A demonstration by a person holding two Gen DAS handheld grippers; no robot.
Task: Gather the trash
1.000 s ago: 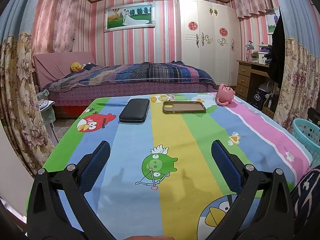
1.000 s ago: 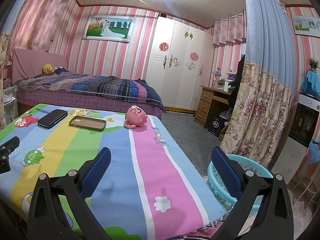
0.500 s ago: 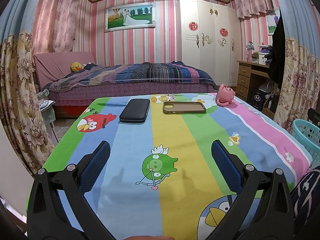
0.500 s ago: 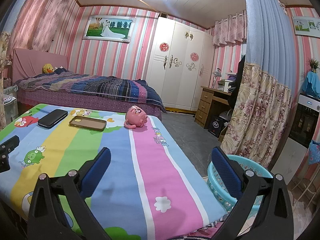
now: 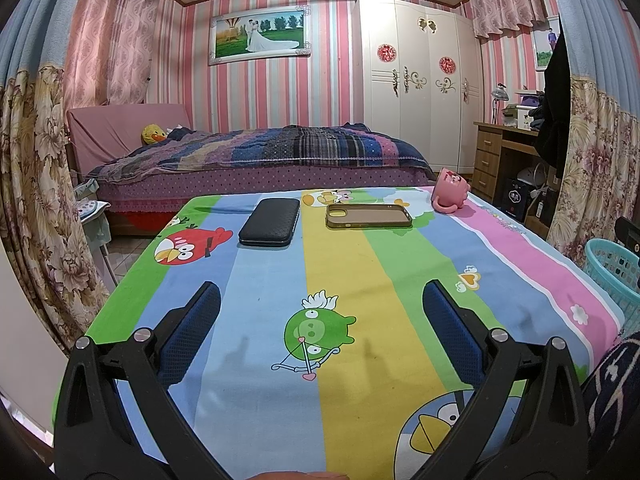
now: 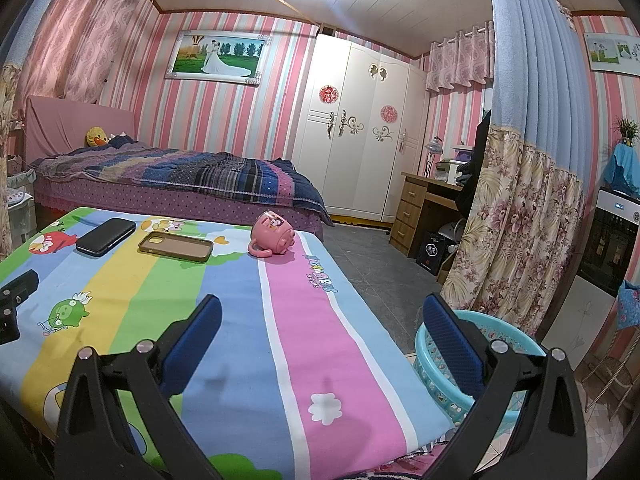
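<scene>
Pink mug (image 6: 273,237) tipped at 12 o'clock, near cloth lettering "BIRDS" (image 6: 320,278); left tongs (image 5: 320,336) and right tongs (image 6: 322,340) both apart, empty; basket (image 6: 430,350) at 3 o'clock.

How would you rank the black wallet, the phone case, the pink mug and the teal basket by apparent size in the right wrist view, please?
1. Teal basket, nearest the camera and partly hidden, so its lead is unsure.
2. Phone case.
3. Black wallet, close to the case.
4. Pink mug, lying tipped over.
</scene>
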